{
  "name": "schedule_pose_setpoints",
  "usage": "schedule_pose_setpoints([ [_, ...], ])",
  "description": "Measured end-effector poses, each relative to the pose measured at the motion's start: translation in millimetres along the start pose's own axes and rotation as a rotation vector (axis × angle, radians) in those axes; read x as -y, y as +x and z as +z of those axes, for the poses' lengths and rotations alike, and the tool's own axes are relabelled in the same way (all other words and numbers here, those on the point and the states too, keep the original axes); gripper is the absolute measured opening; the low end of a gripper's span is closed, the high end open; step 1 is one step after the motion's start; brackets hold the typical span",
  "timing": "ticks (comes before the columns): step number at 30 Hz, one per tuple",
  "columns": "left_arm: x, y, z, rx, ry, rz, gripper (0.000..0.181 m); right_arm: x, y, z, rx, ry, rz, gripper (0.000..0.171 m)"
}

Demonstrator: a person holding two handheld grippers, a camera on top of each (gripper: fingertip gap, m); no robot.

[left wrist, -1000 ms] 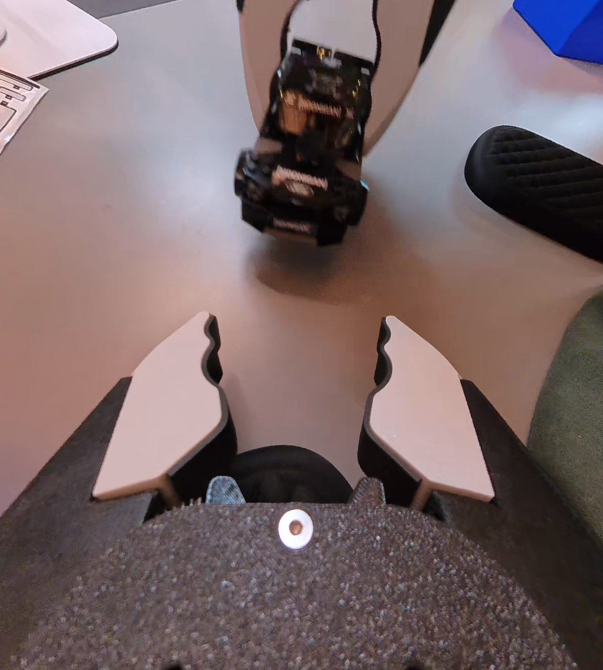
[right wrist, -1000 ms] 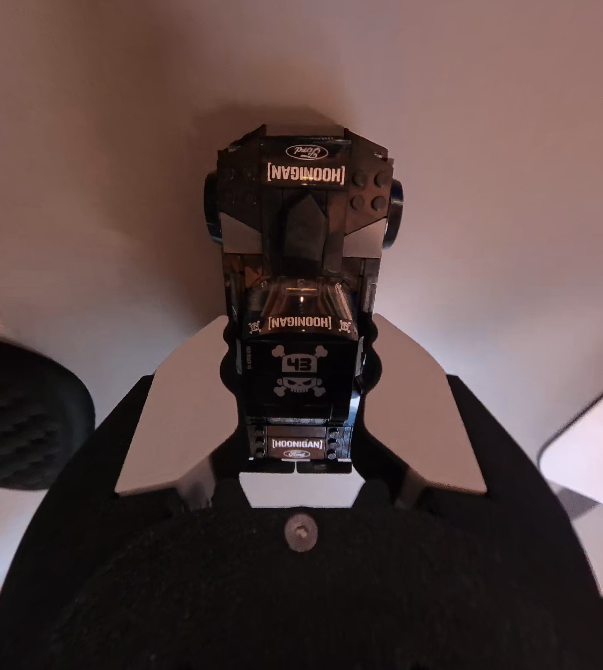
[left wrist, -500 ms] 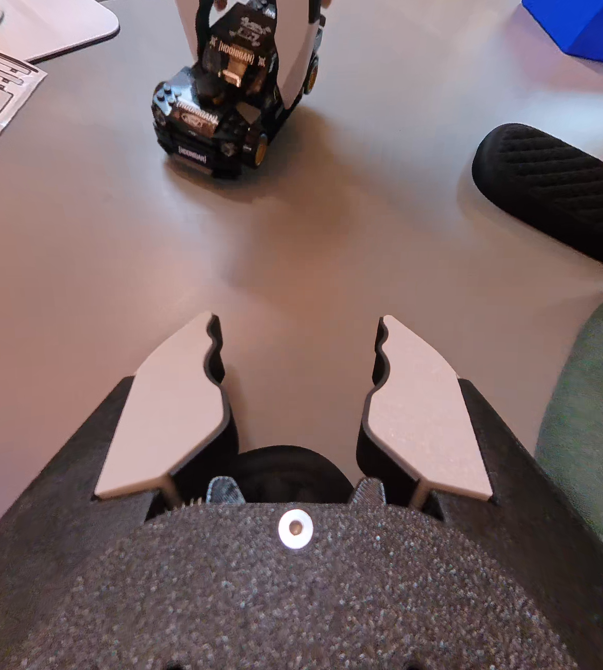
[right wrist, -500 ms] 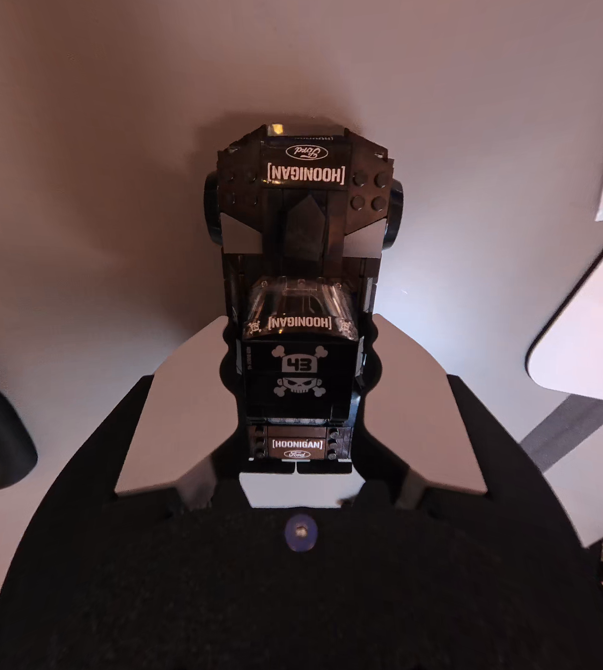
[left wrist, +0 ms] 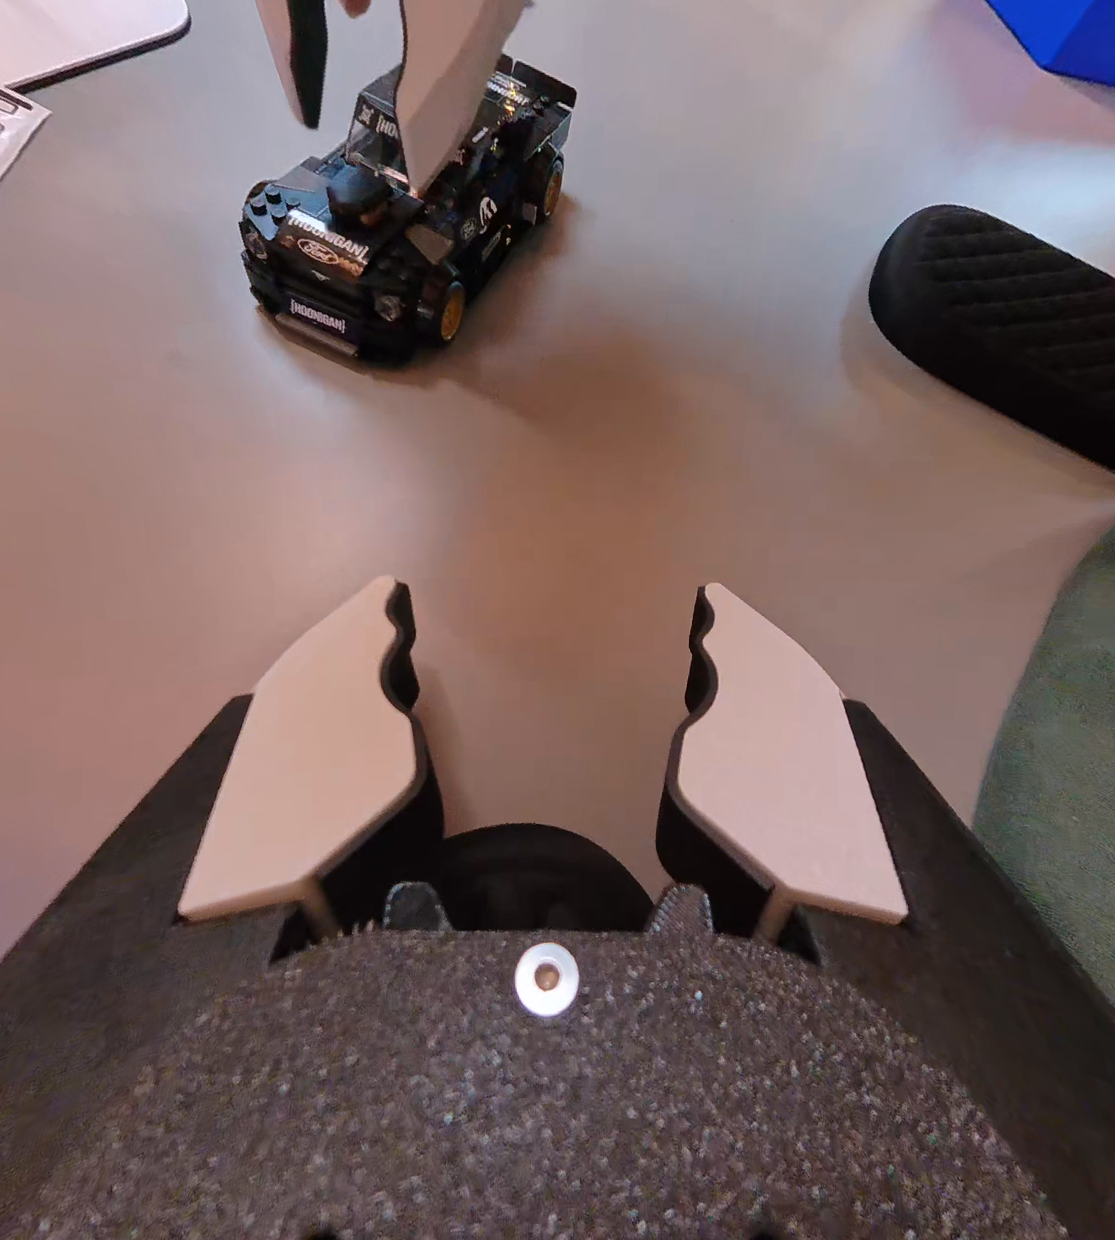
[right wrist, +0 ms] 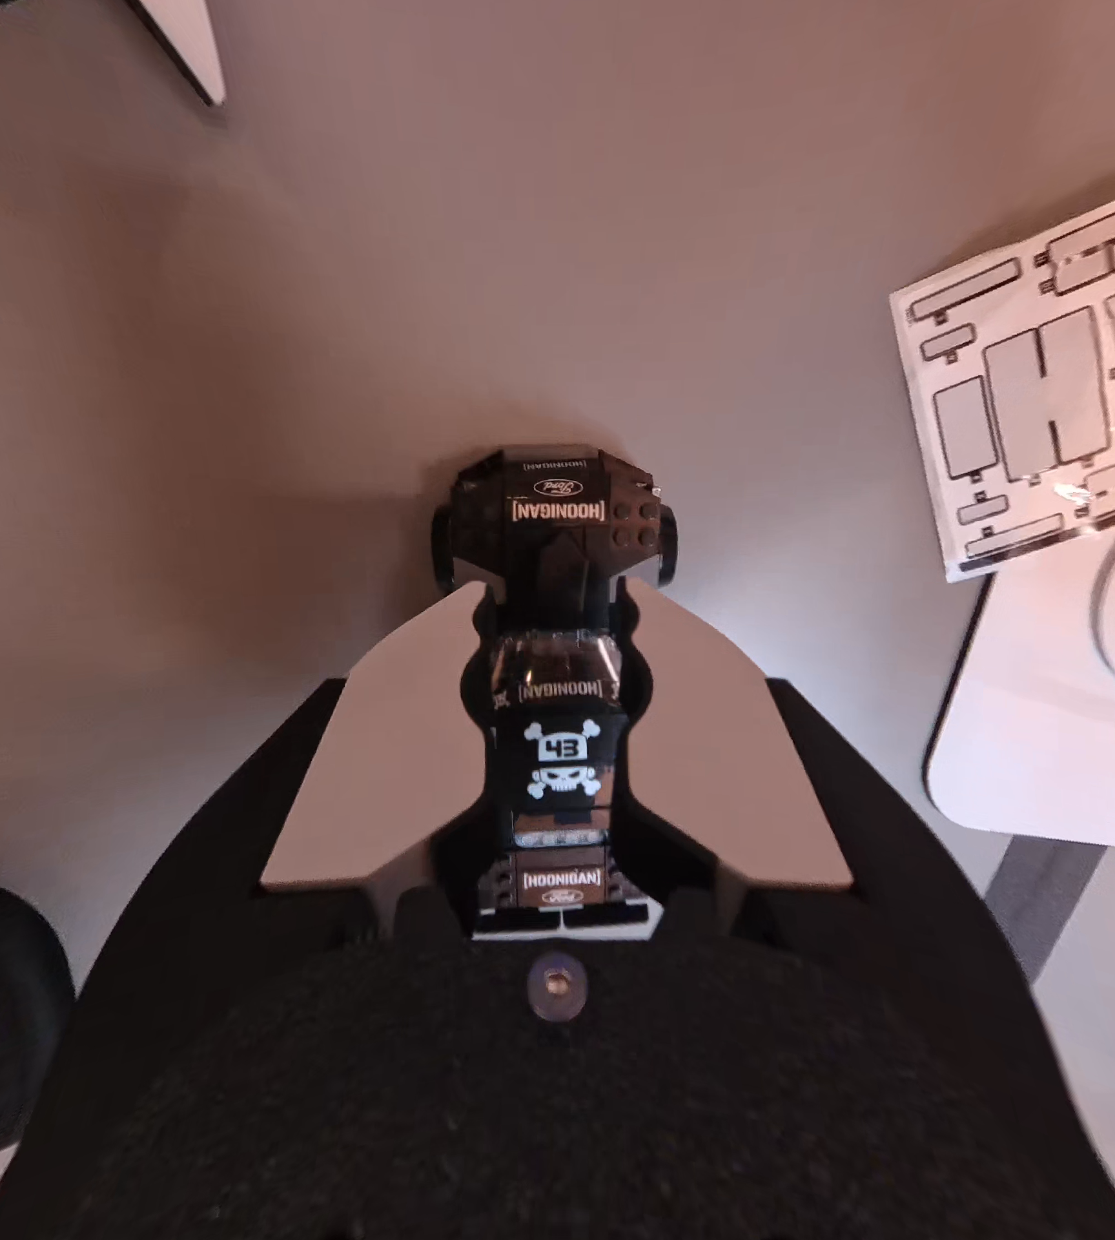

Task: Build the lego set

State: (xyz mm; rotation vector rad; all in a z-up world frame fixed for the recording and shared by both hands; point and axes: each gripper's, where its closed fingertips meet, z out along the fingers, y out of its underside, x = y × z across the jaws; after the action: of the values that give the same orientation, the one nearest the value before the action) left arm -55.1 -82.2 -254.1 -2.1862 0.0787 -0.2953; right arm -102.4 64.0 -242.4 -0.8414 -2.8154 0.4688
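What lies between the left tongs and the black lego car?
Nothing: in the left wrist view the stretch from the open left tongs to the lego car is bare grey table.

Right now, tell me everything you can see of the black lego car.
The black lego car is a small, glossy plastic brick model, seemingly fully built, with white decals, a skull emblem on its roof, a clear windscreen and gold-hubbed wheels. It stands upright on the grey table. The right gripper straddles its cabin from above, a finger on each side; whether the pads press it cannot be told. The left gripper is open, well clear.
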Motion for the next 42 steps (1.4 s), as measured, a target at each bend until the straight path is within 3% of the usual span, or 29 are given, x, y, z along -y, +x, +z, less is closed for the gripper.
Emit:
schedule_pose_setpoints([
  [7,0.7,-0.9,0.0,-0.028,0.003,-0.036,0.076,-2.0,1.3,9.4,0.040,-0.020,-0.004,0.017],
  [17,1.6,-0.6,-0.9,-0.038,0.013,-0.041,0.075,-3.2,1.7,9.4,0.035,-0.083,-0.105,0.016],
  [28,1.5,-0.6,-0.6,-0.041,0.012,-0.045,0.075,-1.2,2.5,9.8,0.035,-0.069,-0.064,0.016],
  [31,1.7,-0.4,-0.6,-0.042,0.012,-0.046,0.075,4.8,7.4,-11.6,0.021,-0.004,-0.011,0.032],
  [34,3.2,-0.2,-2.0,-0.045,0.025,-0.047,0.073,13.4,21.0,-71.1,-0.074,0.205,0.115,0.036],
  [38,6.9,0.5,-4.8,-0.035,0.057,-0.029,0.062,-52.1,33.6,-125.1,-0.334,0.259,0.277,0.034],
  [42,34.5,3.2,-25.9,-0.006,0.274,0.033,0.026,-158.8,32.4,-127.6,-0.519,0.184,0.537,0.030],
])
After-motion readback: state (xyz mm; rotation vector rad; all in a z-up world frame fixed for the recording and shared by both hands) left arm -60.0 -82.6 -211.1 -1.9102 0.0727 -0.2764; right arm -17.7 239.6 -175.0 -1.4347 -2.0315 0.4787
